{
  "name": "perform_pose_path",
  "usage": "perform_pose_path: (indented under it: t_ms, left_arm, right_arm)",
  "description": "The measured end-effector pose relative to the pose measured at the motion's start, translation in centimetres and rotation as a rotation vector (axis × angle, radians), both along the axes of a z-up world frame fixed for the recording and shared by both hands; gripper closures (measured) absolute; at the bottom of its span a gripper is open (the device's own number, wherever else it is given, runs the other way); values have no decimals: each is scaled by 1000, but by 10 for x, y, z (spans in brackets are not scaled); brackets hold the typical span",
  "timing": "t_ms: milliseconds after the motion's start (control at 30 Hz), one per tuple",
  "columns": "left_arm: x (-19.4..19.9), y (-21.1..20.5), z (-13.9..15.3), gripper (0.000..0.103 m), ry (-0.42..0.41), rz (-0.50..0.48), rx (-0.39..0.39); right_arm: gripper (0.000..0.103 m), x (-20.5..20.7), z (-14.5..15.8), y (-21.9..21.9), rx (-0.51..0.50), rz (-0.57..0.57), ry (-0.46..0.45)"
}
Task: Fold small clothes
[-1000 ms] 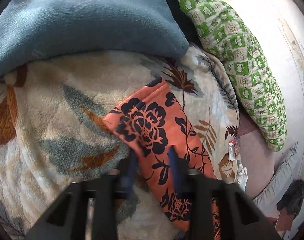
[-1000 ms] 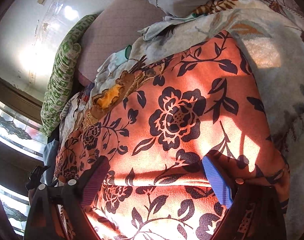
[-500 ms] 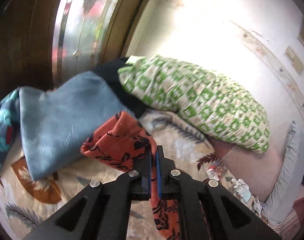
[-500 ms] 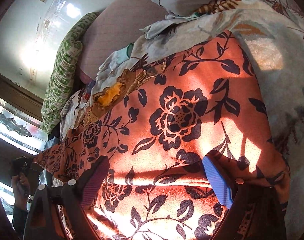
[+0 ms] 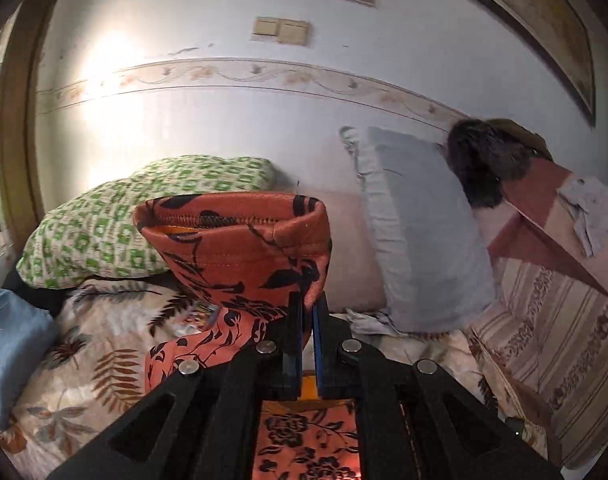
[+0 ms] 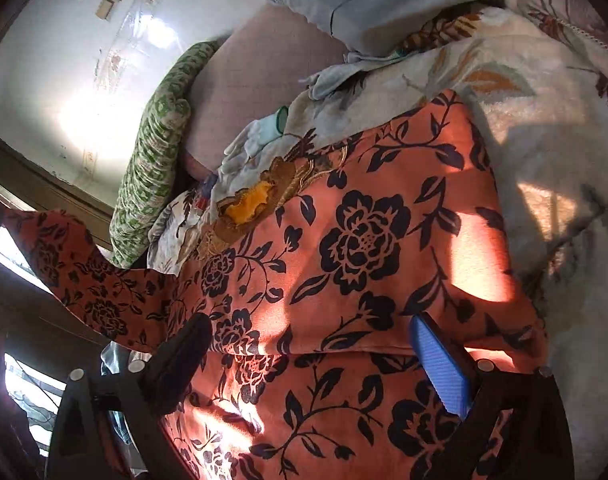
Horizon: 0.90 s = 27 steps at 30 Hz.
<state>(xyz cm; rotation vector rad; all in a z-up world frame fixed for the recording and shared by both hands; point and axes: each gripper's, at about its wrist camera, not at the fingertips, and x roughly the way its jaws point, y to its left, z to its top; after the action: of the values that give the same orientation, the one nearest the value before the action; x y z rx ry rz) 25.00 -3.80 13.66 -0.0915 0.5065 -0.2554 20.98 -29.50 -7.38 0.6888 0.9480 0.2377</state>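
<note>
Since a second ago the left gripper (image 5: 307, 312) has swung up, clamped on the orange garment's (image 6: 363, 240) end; its length trails back toward the spread-open right gripper (image 6: 307, 360) hovering over it.

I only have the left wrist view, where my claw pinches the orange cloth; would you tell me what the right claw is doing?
Observer: The right claw is open over the cloth and grips nothing.
Operator: Thank you. Is the rest of the cloth off the bed?
Observer: No. Most of it lies flat on the blanket; only the end in the left claw is raised, at the far left of the right wrist view.
Operator: Does the flat part show a fold?
Observer: Yes, a fold line crosses it between the right claw's fingers.
</note>
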Motion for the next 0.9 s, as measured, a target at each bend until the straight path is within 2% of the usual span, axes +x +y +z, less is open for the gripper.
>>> perform_pose_path:
  t_ms: [67,100,167,267,300,333,400,500,533,600,667,700,800,867,900]
  left_arm:
    - [1,-53,-38,96,42,-82,11]
    - [4,-79,-64,90,91,-134,32]
    - [11,-125,-127,41,255,-213,114]
    - [13,-149,-217,39,575,-291,181]
    - [10,-144,-233,39,655,-295,187]
    - [3,-135,-237,39,672,-298,165]
    - [-10,-104,-221,38,600,-269,131]
    - [-17,-44,-187,28,487,-192,75]
    - [-21,-21,-178,23,440,-137,70]
    - [-20,25,-171,20,370,11,106]
    - [-15,64,-178,20,369,158,140]
    - [-14,82,-183,20,382,214,132]
    - [-9,123,-205,20,402,319,113]
    - [-2,135,-225,20,430,366,133]
    - [1,142,-233,20,446,377,140]
  right_arm:
    - [3,-16,10,-17,5,-33,-32]
    - [3,-25,14,-28,14,-59,-42]
    - [3,-42,18,-51,31,-121,-51]
    - [3,-57,14,-79,87,-177,-44]
    - [3,-59,12,-83,101,-185,-34]
    - [3,-59,11,-85,106,-185,-29]
    - [3,-57,13,-81,84,-175,-32]
    - [3,-51,20,-67,55,-145,-53]
    - [3,-47,22,-62,40,-132,-56]
    - [3,-38,21,-55,17,-119,-36]
    - [3,-23,17,-54,104,-107,-8]
    - [3,-15,13,-54,169,-104,4]
    - [3,11,6,-50,304,-113,31]
    - [3,30,-8,-47,318,-140,106]
    - [3,38,-15,-46,287,-160,153]
